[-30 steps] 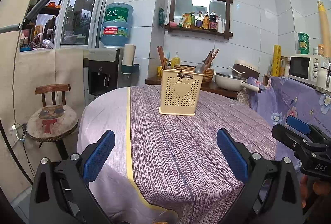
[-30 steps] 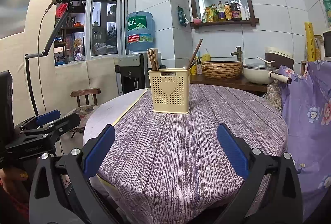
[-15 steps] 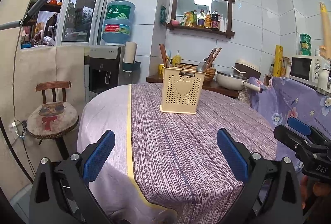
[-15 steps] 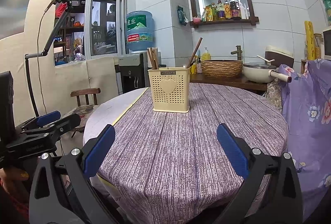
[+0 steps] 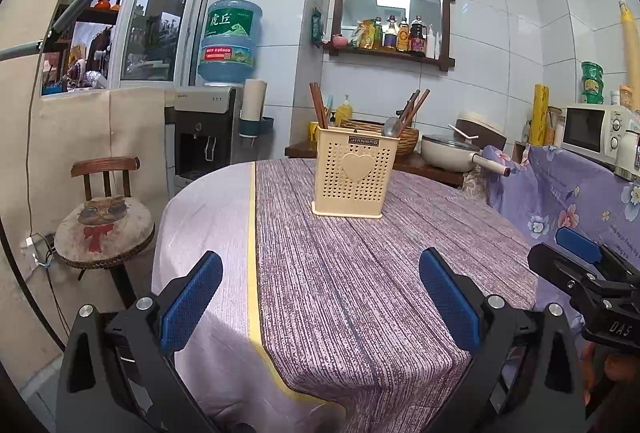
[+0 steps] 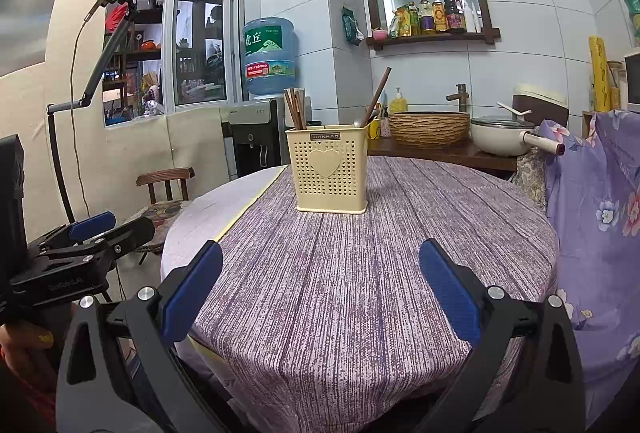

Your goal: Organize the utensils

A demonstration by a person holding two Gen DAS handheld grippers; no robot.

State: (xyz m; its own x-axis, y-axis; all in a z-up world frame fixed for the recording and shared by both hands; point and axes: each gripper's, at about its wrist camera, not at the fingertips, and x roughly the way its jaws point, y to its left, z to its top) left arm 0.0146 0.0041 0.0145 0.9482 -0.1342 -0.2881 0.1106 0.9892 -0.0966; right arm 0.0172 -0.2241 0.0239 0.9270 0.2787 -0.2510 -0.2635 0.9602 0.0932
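Note:
A cream perforated utensil holder [image 5: 352,177] with a heart on its front stands upright on the round table [image 5: 360,293]; it also shows in the right wrist view [image 6: 330,173]. Brown chopsticks [image 5: 318,107] stand in its left part. A metal spoon [image 5: 390,127] and dark-handled utensils lean in its right part. My left gripper [image 5: 320,297] is open and empty, at the table's near edge. My right gripper [image 6: 320,293] is open and empty, also well short of the holder. Each gripper shows at the edge of the other's view.
The table carries a purple striped cloth with a pale band on its left [image 5: 208,217]. A wooden chair [image 5: 104,225] stands to the left. A water dispenser [image 5: 208,137], a counter with a basket and a pan [image 5: 452,153], and a flowered cloth [image 5: 580,201] lie behind and right.
The left wrist view has shifted slightly, so the holder sits a little further right and lower. The right gripper has barely moved. Both stay open.

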